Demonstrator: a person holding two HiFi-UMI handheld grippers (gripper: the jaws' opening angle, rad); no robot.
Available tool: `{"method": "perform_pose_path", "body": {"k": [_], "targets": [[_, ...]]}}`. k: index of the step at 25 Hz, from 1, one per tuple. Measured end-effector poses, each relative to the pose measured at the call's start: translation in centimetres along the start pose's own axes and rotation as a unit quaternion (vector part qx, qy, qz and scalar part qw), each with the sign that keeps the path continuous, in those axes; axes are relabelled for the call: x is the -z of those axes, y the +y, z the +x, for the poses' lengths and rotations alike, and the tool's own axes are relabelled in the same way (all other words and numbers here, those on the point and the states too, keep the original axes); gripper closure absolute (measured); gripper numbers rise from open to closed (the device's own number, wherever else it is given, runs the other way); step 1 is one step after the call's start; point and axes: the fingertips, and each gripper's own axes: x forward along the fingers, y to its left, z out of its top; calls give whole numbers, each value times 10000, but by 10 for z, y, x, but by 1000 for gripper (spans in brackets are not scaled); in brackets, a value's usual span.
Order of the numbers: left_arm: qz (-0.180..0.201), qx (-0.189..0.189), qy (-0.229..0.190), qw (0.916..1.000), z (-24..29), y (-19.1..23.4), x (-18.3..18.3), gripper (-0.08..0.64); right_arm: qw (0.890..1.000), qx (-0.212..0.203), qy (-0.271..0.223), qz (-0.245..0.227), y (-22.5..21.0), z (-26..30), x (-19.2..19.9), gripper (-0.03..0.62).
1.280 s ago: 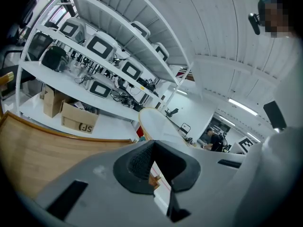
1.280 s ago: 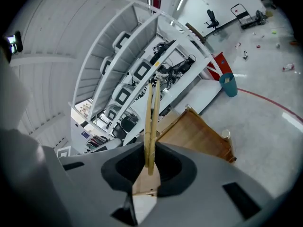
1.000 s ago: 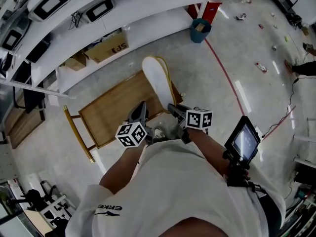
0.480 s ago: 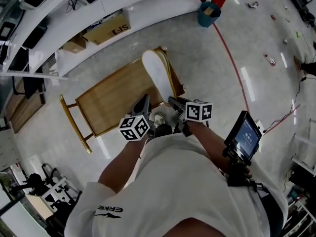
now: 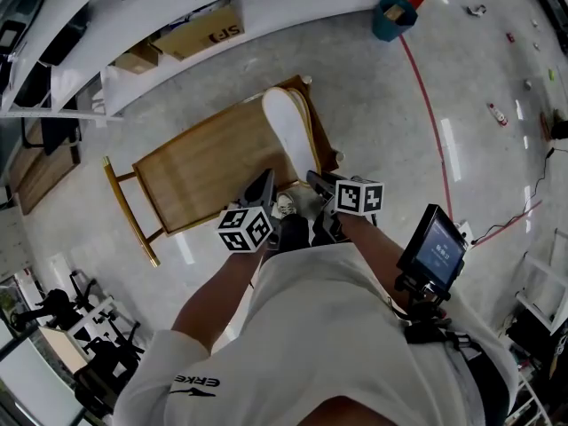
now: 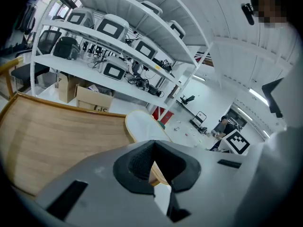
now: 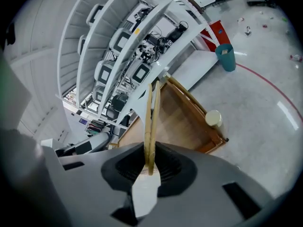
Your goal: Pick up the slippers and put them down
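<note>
Upside down in the head view, the black letters "SF" were printed on a cardboard box [image 5: 209,35] standing on the floor under the edge of the lowest shelf [image 5: 293,3]. The brand "ERKE", also upside down, ran in dark letters across the left side of the person's white shirt [image 5: 337,327]. The box's print was too small to read in the left gripper view.
</note>
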Motion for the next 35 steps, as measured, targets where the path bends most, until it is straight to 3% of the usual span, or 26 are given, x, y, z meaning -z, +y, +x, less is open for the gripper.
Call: {"method": "perform_pose_path", "body": {"k": [22, 35], "targets": [[-68, -19, 182, 9998, 4, 11, 14, 557, 9962, 598, 502, 384, -46, 14, 26, 526], [-94, -26, 214, 9997, -2, 12, 24, 557, 9940, 790, 625, 434, -61, 17, 42, 476]]}}
